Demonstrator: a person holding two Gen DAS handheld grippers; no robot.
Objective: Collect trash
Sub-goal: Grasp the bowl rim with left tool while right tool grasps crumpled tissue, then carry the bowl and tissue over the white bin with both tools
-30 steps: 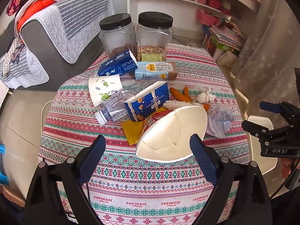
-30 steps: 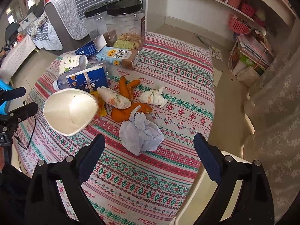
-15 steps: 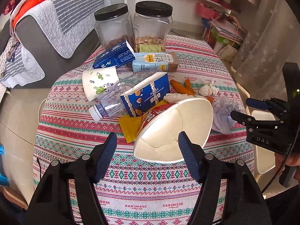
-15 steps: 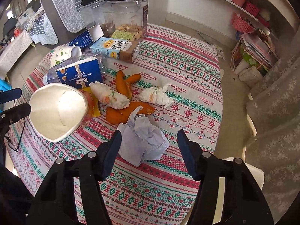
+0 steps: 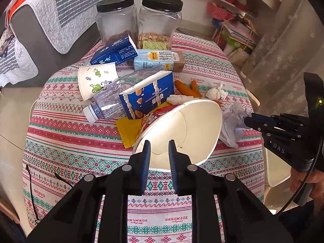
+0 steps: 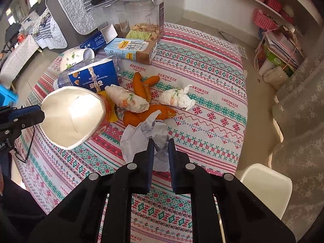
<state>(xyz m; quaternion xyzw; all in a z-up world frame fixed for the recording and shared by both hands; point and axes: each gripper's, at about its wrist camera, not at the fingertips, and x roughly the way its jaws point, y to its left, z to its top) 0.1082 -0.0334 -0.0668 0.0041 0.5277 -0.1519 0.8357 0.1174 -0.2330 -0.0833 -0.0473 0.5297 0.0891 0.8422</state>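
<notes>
Tablecloth clutter: crumpled paper between right fingers (just closing).

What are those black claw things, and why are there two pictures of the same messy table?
They are two grabbers, each held in a person's hand, with a camera on each, so there is one picture per grabber. The left gripper has just been closing on the rim of the big paper bowl, which lies tipped on its side. The right gripper has just been closing on a crumpled paper. On the patterned tablecloth lie more trash: a blue biscuit box, a plastic bottle, a paper cup, a milk carton and orange peels. Two jars stand at the back.
</notes>
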